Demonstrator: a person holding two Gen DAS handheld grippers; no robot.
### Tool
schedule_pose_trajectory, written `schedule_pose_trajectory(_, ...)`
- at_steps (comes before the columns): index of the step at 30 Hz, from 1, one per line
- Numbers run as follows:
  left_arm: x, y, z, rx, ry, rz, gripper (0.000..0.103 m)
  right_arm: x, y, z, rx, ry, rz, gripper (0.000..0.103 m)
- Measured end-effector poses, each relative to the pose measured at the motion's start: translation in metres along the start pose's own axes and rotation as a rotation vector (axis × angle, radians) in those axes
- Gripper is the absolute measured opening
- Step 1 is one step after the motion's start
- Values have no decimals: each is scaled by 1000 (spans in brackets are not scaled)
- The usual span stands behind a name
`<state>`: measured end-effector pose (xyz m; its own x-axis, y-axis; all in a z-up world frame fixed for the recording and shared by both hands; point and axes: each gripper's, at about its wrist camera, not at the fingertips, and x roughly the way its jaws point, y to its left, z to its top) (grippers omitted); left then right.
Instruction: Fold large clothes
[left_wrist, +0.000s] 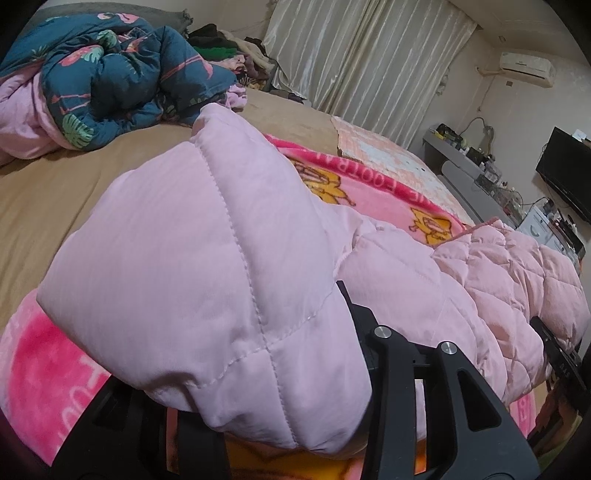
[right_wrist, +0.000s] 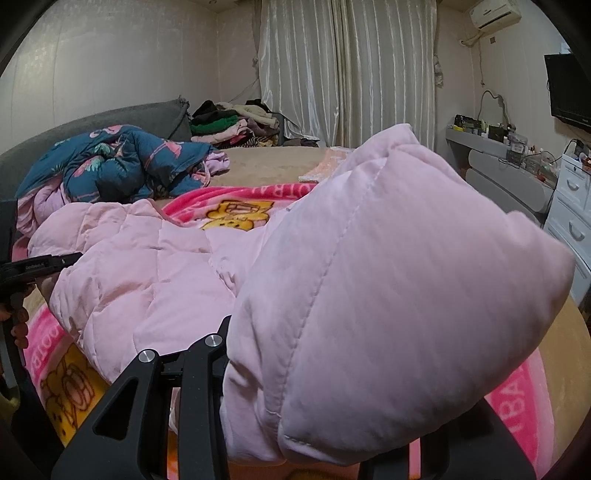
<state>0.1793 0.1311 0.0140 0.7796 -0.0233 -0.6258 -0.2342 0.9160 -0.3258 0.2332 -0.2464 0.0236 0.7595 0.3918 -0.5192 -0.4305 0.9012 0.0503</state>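
Observation:
A pale pink quilted down jacket (left_wrist: 207, 258) lies across the bed, on a bright pink cartoon blanket (left_wrist: 376, 192). My left gripper (left_wrist: 295, 417) is shut on one puffy end of the jacket, which bulges up over the fingers and hides the tips. My right gripper (right_wrist: 314, 424) is shut on the other puffy end of the jacket (right_wrist: 388, 295), lifted off the blanket (right_wrist: 229, 214). The jacket's body (right_wrist: 147, 273) sags between the two grippers. The left gripper (right_wrist: 40, 267) also shows at the left edge of the right wrist view.
A crumpled blue flamingo-print quilt (left_wrist: 110, 81) lies at the bed's head. A stack of folded clothes (right_wrist: 236, 123) sits beyond it by the curtain (right_wrist: 347, 74). A grey shelf with clutter (right_wrist: 498, 144), white drawers (right_wrist: 572, 206) and a TV (right_wrist: 569, 88) stand at right.

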Motion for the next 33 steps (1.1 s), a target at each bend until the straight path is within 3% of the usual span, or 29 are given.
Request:
schedule_pose_trajectory(16, -11, 25, -23, -6, 21, -6, 34, -13, 8, -23, 22, 51, -27, 35)
schedule_pose_trajectory(27, -5, 33, -32, 2, 40, 3, 38, 4, -15, -56, 238, 151, -64, 42)
schedule_pose_trajectory(33, -4, 32, -35, 7, 41, 7, 40, 16, -25, -67, 351, 198, -63, 54)
